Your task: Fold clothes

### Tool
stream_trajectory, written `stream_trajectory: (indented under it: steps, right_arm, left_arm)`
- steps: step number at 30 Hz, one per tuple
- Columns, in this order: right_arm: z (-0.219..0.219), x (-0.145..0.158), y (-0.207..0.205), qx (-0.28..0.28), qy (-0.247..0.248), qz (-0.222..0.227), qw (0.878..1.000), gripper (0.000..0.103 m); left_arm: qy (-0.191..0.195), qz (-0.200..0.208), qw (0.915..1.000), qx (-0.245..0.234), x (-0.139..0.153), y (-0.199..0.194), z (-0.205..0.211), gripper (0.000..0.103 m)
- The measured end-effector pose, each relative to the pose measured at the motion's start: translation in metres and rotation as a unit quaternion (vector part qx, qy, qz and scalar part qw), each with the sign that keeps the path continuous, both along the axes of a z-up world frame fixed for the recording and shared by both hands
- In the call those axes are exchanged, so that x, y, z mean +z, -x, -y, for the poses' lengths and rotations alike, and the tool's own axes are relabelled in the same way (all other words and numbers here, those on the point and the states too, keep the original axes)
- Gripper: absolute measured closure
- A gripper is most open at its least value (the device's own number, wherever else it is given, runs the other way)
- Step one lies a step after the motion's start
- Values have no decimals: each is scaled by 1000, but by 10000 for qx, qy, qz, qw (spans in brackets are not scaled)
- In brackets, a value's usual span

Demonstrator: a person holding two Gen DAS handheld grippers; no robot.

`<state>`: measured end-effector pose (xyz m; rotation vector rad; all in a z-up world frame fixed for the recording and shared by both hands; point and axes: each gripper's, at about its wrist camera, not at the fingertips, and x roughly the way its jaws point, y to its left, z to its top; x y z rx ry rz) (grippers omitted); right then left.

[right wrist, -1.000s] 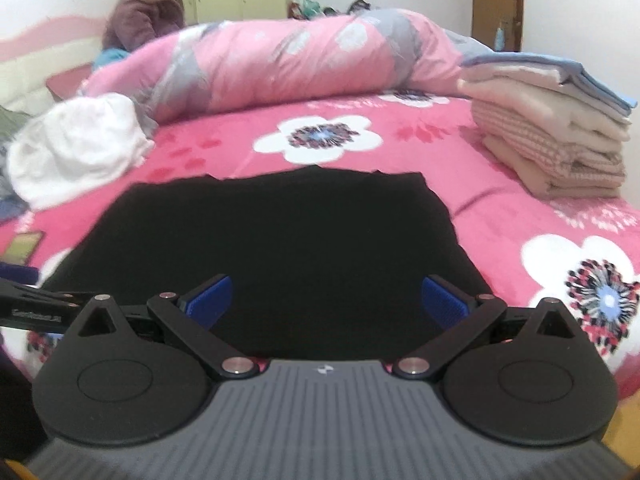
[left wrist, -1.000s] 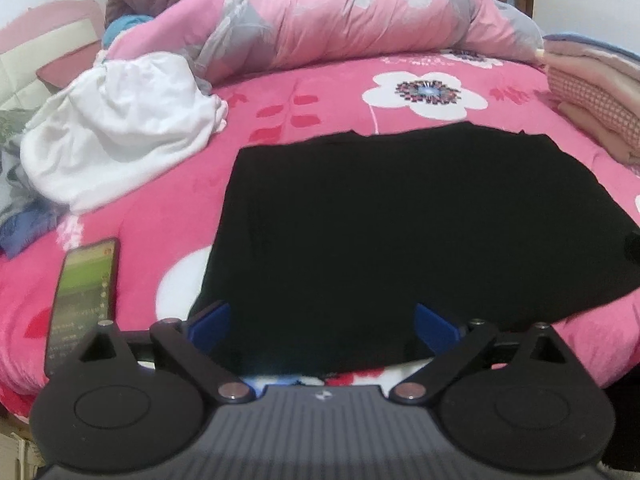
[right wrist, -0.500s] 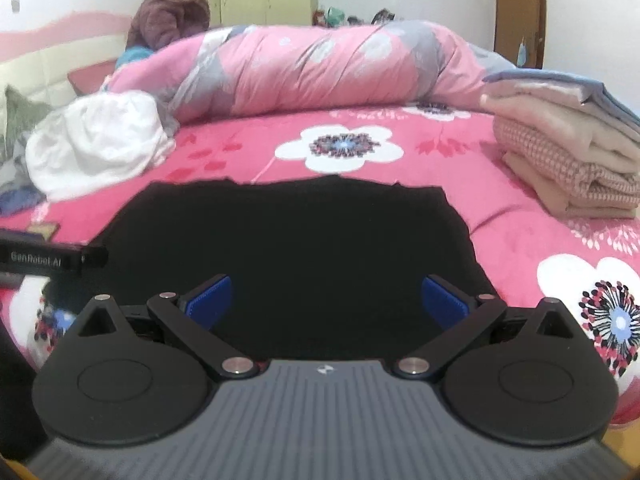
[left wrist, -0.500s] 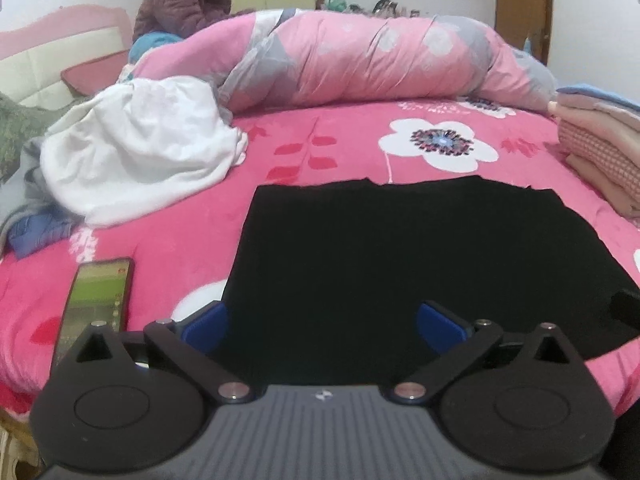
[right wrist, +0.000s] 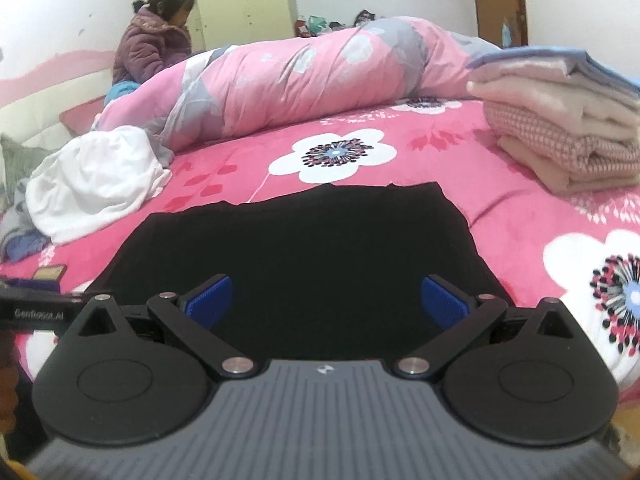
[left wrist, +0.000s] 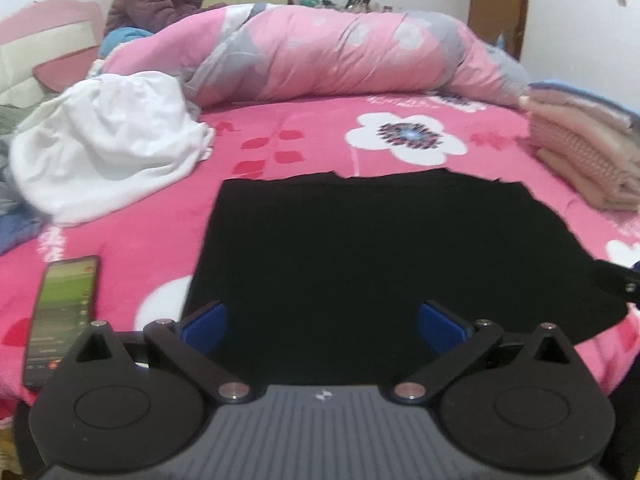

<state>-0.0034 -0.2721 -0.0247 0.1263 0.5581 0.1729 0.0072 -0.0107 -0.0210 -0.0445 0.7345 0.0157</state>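
- Left gripper [left wrist: 320,322]: jaws spread wide apart, blue pads [left wrist: 206,322] holding nothing; it hovers at the near edge of the black garment [left wrist: 380,248].
- Right gripper [right wrist: 326,300]: jaws likewise wide apart and empty, over the near part of the same garment [right wrist: 304,256]; the tip of the left gripper shows at the left edge of this view, the tip of the right gripper at the right edge of the left view.
- Black garment: spread flat on the bed [left wrist: 304,136], a roughly four-sided dark panel with a slightly uneven far edge, its near edge lying by the bed's edge just below both grippers.
- Bed: covered by a pink spread with large white flowers [right wrist: 334,154].
- Phone [left wrist: 62,316]: lies face up, screen lit, on the spread to the left of the garment, apart from it.
- White cloth [left wrist: 108,156]: a crumpled heap at far left, well apart from the garment; blue fabric [left wrist: 18,230] beside it.
- Folded stack [right wrist: 560,120]: pinkish and beige items piled at far right, a blue piece on top.
- Quilt [right wrist: 304,80]: a long pink-and-grey roll across the far side of the bed.
- Person [right wrist: 154,46]: in a purple jacket, seated behind the quilt at far left.
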Motion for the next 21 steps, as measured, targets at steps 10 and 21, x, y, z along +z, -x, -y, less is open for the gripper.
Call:
stream_trajectory:
  steps: [10,21]
  right_arm:
    - [4,-8,-2,-104,-59,-14,9999,1]
    - [-18,-17,-29,255,549,30,9982,1]
  left_arm:
    - [-222,86,9994,260,-8,0,2,0]
    - [-447,-107,9988,149,-24,-10,5,0]
